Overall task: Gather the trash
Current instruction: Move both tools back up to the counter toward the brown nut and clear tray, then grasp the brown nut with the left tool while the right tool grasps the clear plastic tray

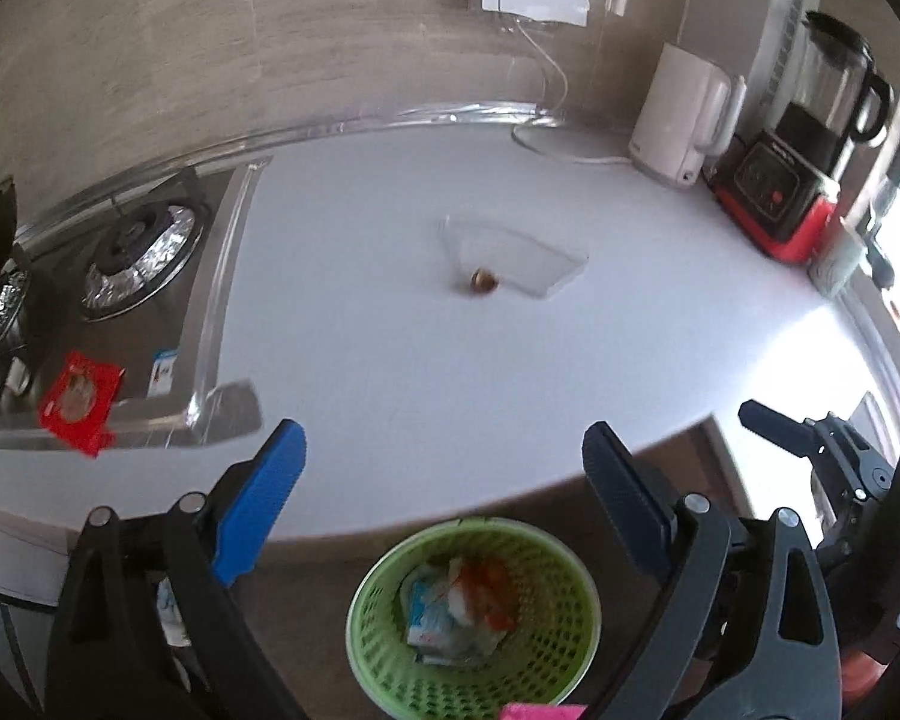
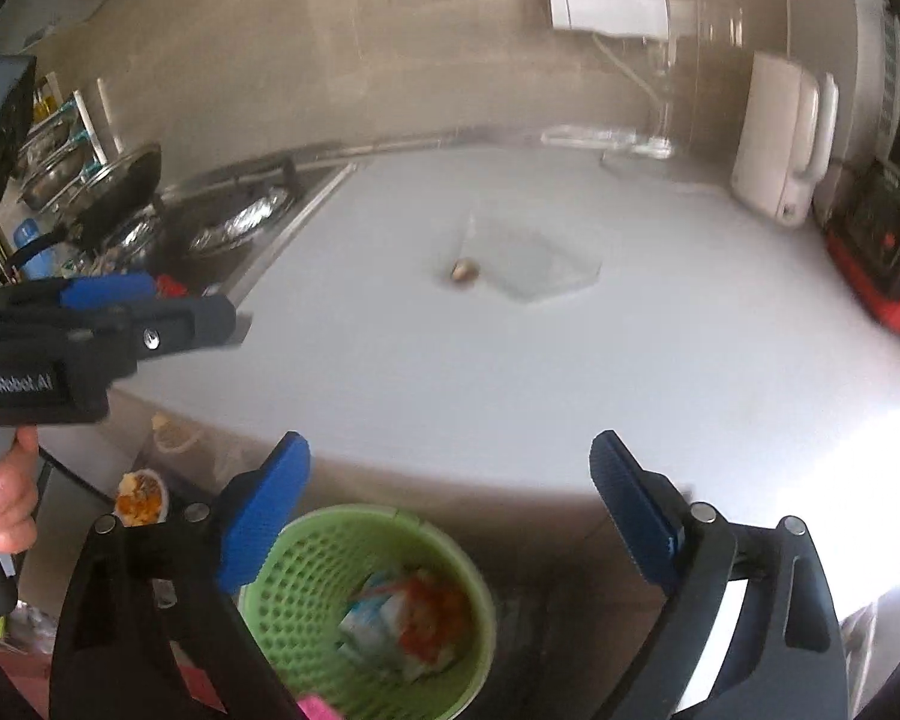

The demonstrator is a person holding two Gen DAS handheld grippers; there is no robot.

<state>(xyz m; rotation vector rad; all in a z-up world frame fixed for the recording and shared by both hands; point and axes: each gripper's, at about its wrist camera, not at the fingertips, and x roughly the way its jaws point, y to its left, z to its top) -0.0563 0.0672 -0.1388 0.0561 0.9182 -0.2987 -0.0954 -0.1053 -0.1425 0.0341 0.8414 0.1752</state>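
Both grippers hover above the green basket at the lower centre of each view. The left gripper has its fingers spread wide with nothing between them; so does the right gripper. One crumpled bundle of wrappers lies inside the basket.

On the white table, mid-frame, two pieces remain: one clear plastic tray and one small brown scrap touching its near edge. One red packet sits at the left by the stove.

The likely risks: the transparent tray is hard to see and may slip from the fingers, and the tiny scrap may roll away when nudged.
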